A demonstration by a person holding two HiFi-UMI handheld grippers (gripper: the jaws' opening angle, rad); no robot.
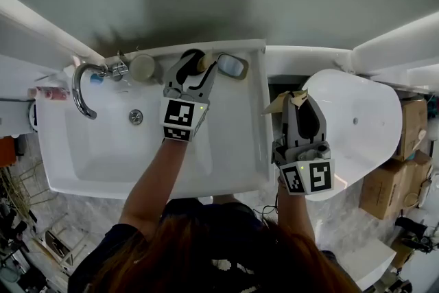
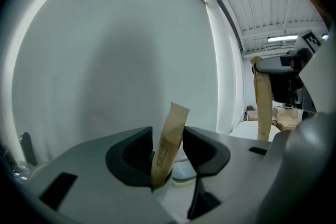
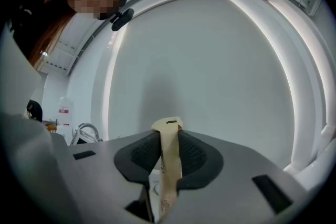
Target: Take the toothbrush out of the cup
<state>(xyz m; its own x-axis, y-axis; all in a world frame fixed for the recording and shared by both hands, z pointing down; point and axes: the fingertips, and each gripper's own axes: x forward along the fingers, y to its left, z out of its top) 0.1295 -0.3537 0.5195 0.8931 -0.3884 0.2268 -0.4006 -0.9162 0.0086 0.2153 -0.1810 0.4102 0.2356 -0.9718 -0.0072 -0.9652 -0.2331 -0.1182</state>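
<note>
On the sink's back rim, a toothbrush in a tan paper wrapper [image 1: 204, 63] stands upright. My left gripper [image 1: 195, 64] is around it, open, with a jaw on each side. In the left gripper view this wrapped toothbrush [image 2: 170, 134] leans towards the left jaw of the left gripper [image 2: 169, 157]. A blue-grey cup [image 1: 233, 66] sits just to its right, and whether the brush's foot is in it is hidden. Over the white toilet lid, my right gripper [image 1: 296, 101] is shut on a second wrapped toothbrush [image 3: 168, 165], which sticks up past the right gripper [image 3: 169, 157] jaws.
The white sink [image 1: 103, 154] has a chrome faucet [image 1: 82, 89] at its left and a drain [image 1: 136, 116]. A round cream object [image 1: 143, 67] lies on the back rim. The toilet lid [image 1: 363, 127] is to the right, with cardboard boxes [image 1: 398, 175] beyond it.
</note>
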